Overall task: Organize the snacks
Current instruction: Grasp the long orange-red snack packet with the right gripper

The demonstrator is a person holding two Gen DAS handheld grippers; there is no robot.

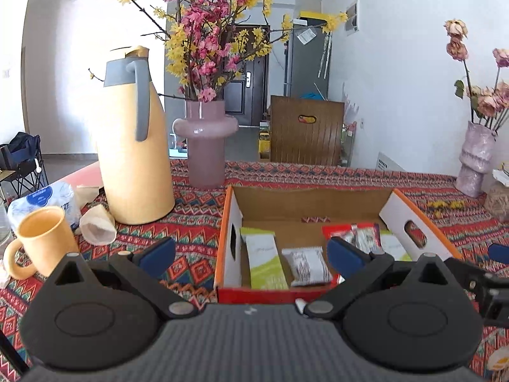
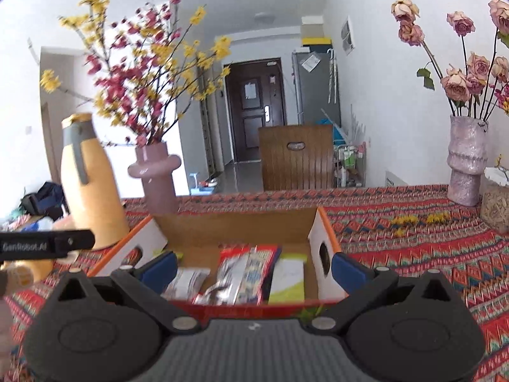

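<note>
To the left of the left gripper (image 1: 251, 251), whose jaws are spread wide with nothing held, a yellow mug (image 1: 44, 242) and a tall jug (image 1: 133, 159) are seen close by. Just ahead of both grippers, the snack packets (image 1: 305, 264) are found lying inside the open cardboard box (image 1: 229, 229). The right gripper (image 2: 254, 267) is likewise held wide open and empty; a careless sideways sweep could catch the box wall and shift it, or the mug could be knocked.
</note>
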